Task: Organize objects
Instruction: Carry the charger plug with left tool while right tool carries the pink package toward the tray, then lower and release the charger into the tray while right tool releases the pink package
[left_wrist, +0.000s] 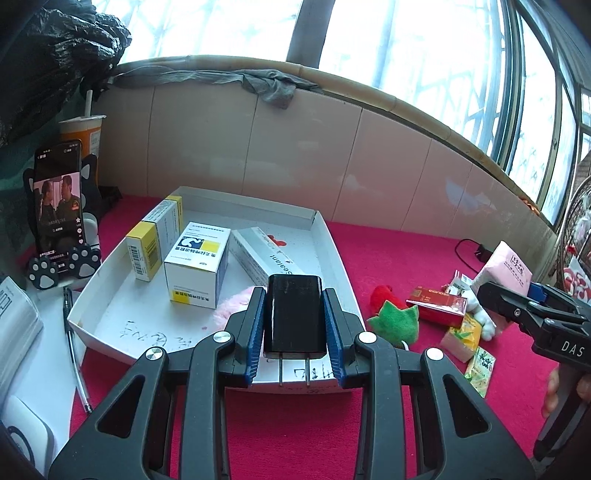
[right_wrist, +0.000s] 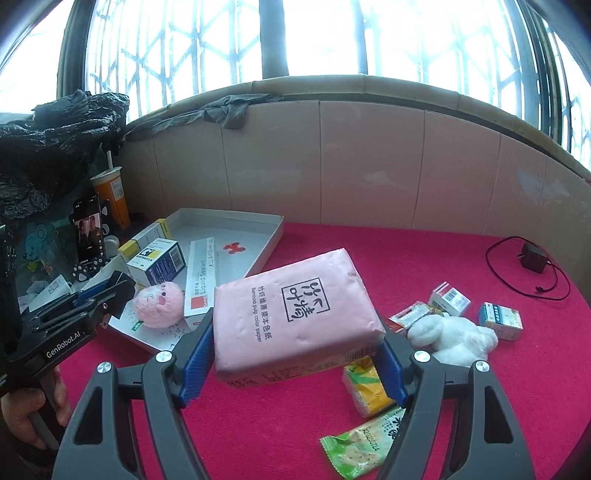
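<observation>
Left gripper (left_wrist: 294, 325) clamps a black plug-in charger (left_wrist: 294, 314) between its blue pads, prongs toward the camera; charger is held above the near rim of the white cardboard tray (left_wrist: 332, 240). Inside the tray: white-and-yellow medicine box (left_wrist: 195, 264) at 10 o'clock from the charger; yellow-ended carton (left_wrist: 153, 243) further out at 10; Liquid Sealant box (left_wrist: 258, 254) at 11; pink plush (left_wrist: 236, 306) just at 9, partly hidden. Right gripper (right_wrist: 295, 354) holds a pink tissue pack (right_wrist: 295, 314), jaws wide on its sides, lifted over the red cloth (right_wrist: 443, 258). From the pack: white plush (right_wrist: 450, 336) at 3 o'clock; yellow-green sachets (right_wrist: 365, 387) at 5; small medicine boxes (right_wrist: 448, 297) at 2; black adapter with cable (right_wrist: 532, 258) further out at 2. Phone on a paw stand (left_wrist: 59, 206) sits at 9 o'clock from the tray.
</observation>
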